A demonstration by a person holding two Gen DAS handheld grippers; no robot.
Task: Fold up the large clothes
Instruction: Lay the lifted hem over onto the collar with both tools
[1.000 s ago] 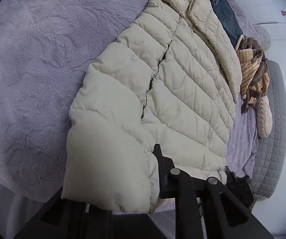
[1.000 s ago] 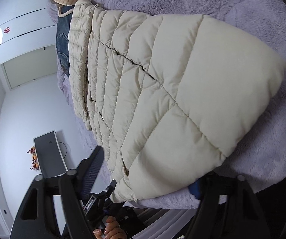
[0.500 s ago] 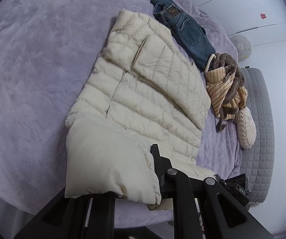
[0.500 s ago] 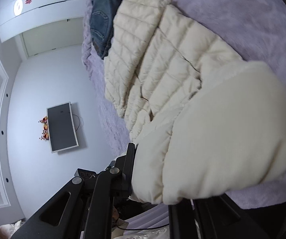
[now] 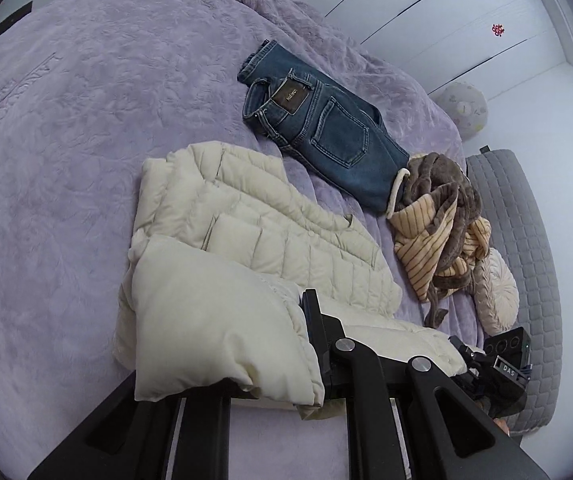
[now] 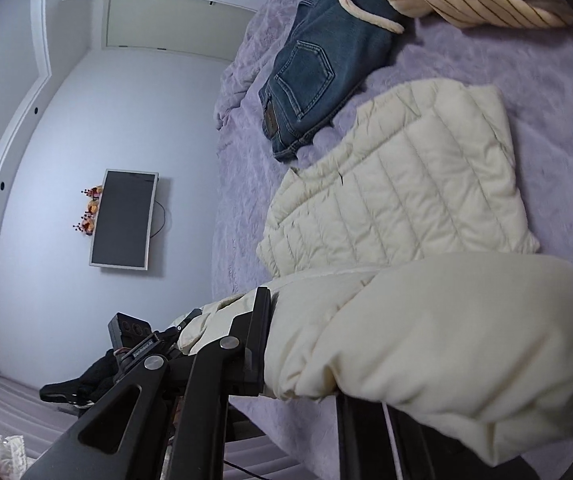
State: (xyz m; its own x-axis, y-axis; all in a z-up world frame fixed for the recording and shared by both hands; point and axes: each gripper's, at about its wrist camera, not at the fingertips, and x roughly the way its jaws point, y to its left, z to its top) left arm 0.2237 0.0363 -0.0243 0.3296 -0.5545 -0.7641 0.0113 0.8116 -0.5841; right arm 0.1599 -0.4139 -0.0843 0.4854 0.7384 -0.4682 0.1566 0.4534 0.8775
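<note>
Cream puffer jacket (image 5: 262, 236) lies on the lilac bedspread (image 5: 66, 152) toward the near edge of the bed, its far end flat, its near hem lifted and curled back over the body — a fold in hand, judged about half carried. Left gripper (image 5: 286, 364) is clamped on one corner of that hem, padding bunched between the jaws; right gripper (image 6: 306, 360) is pinched down on the other corner, jaws nearly closed with the fabric squeezed between them. Two corners held apart reads as the way to keep the hem edge straight so it lands square on the far part. Both tools angle downward toward the bed, the left more steeply; the right wrist view is rolled, so the bed runs tilted across it. Beyond the jacket toward the far edge, folded blue jeans (image 5: 322, 128); beside them, nearer the bed's right edge, a heap of striped tan and brown fleece (image 5: 442, 224), touching the jeans. A wall screen (image 6: 124, 220) shows off the bed.
</note>
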